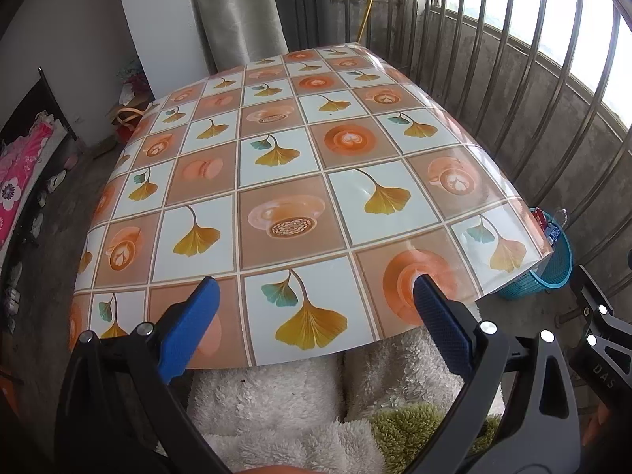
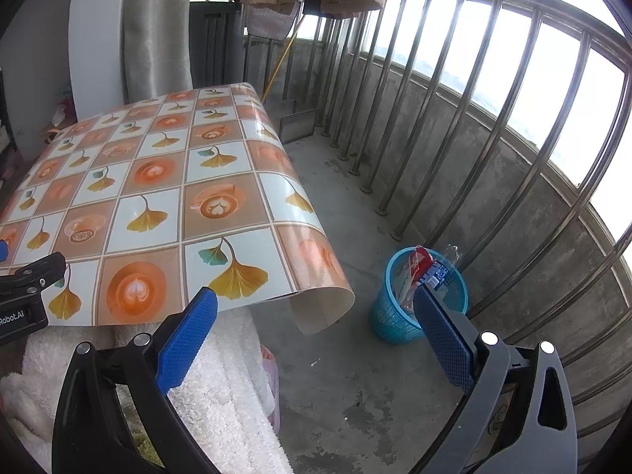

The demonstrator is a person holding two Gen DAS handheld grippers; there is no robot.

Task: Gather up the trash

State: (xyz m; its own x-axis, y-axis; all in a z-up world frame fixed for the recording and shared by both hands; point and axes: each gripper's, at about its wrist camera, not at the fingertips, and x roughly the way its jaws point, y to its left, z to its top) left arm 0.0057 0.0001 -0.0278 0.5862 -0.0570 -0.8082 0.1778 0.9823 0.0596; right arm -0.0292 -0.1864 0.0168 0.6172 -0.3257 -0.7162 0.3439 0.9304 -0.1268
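Closest to each camera, both tools are empty: the left gripper (image 1: pixel 316 292) hangs with its blue pads spread wide over the near edge of the table (image 1: pixel 276 181), and the right gripper (image 2: pixel 316 304) is equally spread above the bare concrete floor (image 2: pixel 347 375). Below them lies white fleecy fabric (image 1: pixel 276 403). Nothing loose shows on the patterned cloth, so the collecting looks done or nearly so; any next move would call for scanning the floor for leftovers. Farther off, beside the table's right corner and near the railing (image 2: pixel 493 118), stands the blue basket (image 2: pixel 395 316), upright. Inside it the trash (image 2: pixel 422 266), a red-and-white wrapper with blue packaging and clear plastic, leans with its long axis tilted, pointing up past the rim.
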